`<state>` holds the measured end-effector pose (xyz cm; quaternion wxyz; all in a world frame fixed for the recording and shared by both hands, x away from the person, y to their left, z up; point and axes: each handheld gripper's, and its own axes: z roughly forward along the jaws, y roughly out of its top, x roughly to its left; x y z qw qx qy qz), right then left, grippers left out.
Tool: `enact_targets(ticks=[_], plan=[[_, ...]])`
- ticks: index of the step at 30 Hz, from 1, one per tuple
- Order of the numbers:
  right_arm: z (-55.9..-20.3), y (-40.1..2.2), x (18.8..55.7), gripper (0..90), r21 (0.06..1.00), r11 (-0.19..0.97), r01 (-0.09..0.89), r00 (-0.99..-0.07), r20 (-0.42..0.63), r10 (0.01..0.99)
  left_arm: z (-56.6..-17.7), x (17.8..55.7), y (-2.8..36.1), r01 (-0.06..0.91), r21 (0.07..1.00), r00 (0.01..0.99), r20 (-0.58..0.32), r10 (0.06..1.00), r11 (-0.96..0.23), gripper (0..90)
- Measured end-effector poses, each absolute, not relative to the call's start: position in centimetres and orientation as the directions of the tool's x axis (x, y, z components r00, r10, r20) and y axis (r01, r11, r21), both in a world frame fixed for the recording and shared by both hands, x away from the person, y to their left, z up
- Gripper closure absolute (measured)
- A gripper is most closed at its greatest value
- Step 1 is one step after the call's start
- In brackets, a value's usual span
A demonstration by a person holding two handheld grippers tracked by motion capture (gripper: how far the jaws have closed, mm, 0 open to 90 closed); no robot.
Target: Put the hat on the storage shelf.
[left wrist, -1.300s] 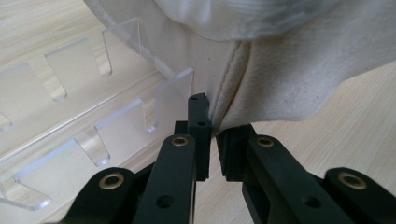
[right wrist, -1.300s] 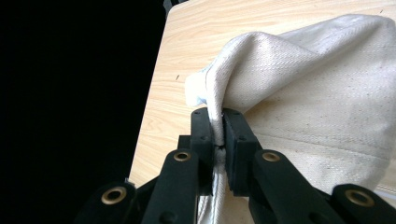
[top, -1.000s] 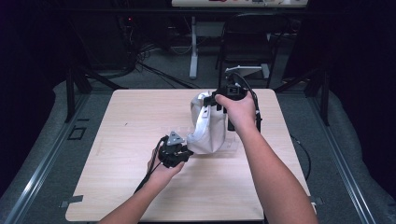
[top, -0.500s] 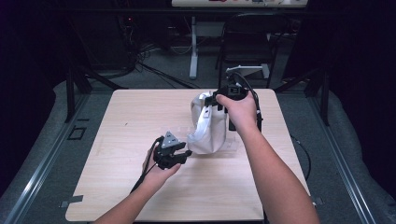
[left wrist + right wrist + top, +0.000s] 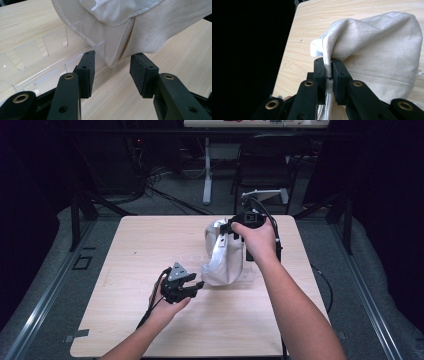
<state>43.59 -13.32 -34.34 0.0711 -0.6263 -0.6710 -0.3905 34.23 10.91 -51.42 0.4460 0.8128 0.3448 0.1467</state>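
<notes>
The cloth bag [image 5: 222,255], off-white canvas, stands on the right half of the table [image 5: 125,265], between the two grippers, its upper end lifted off the surface and its lower end resting on the wood. A clear plastic sheet [image 5: 37,60] with slotted tabs lies flat on the table under and to the left of the bag's lower end. The right gripper [image 5: 327,67] is clamped on a folded edge of the bag at its upper, far end; the pads press the fabric from both sides with no gap visible. In the high view this gripper [image 5: 235,227] sits at the far top of the bag, held in the right hand. The left gripper [image 5: 112,67] is at the bag's near lower corner; its jaws have just been opening and now stand apart, the corner hanging between the pads without contact. In the high view the left gripper [image 5: 197,285] lies just left of the bag, close to the table surface.
</notes>
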Motion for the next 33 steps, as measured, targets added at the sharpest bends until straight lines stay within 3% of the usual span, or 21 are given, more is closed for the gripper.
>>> enact_targets(ticks=[11,22,33], plan=[[-33.9,-12.7,42.8,81.0,0.486,-0.031,0.873,-0.247,0.497,0.832,-50.7,33.7,11.7,0.418,0.838,0.725,-0.075,0.685,-0.350,57.0],[-33.4,-13.0,42.4,73.1,0.504,-0.034,0.863,-0.267,0.513,0.816,-50.1,33.3,13.6,0.437,0.841,0.702,-0.098,0.705,-0.318,56.6],[-32.7,-14.1,40.6,59.5,0.594,-0.001,0.805,-0.336,0.456,0.824,-49.7,32.8,15.6,0.421,0.860,0.680,-0.088,0.728,-0.289,55.5]])
